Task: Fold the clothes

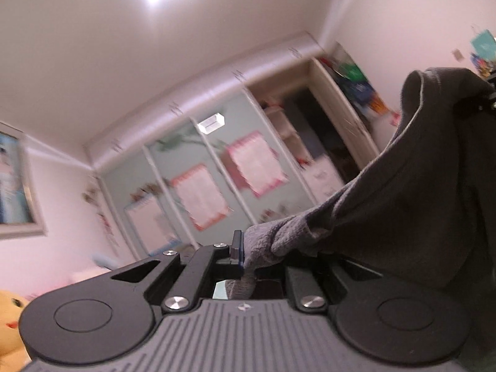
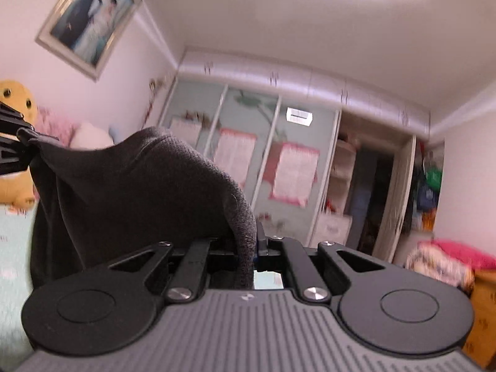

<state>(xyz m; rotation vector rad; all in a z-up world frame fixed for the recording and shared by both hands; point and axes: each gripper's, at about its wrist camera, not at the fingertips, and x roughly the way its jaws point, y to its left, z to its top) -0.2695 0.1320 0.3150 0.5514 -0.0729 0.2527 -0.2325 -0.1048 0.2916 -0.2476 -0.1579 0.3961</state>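
while both tongs point up toward the ceiling, left tongs [image 1: 248, 255] and right tongs [image 2: 252, 245] each clamp the dark grey garment [image 2: 139, 192], held aloft between them; likely mid-fold; lowering it needs even tension.

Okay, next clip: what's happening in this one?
A person holds one dark grey garment up in the air with two handheld tongs. The left tongs pinch one edge, the right tongs another, and the cloth hangs between them. Both cameras tilt up toward the wardrobe and ceiling. No fold shows yet.
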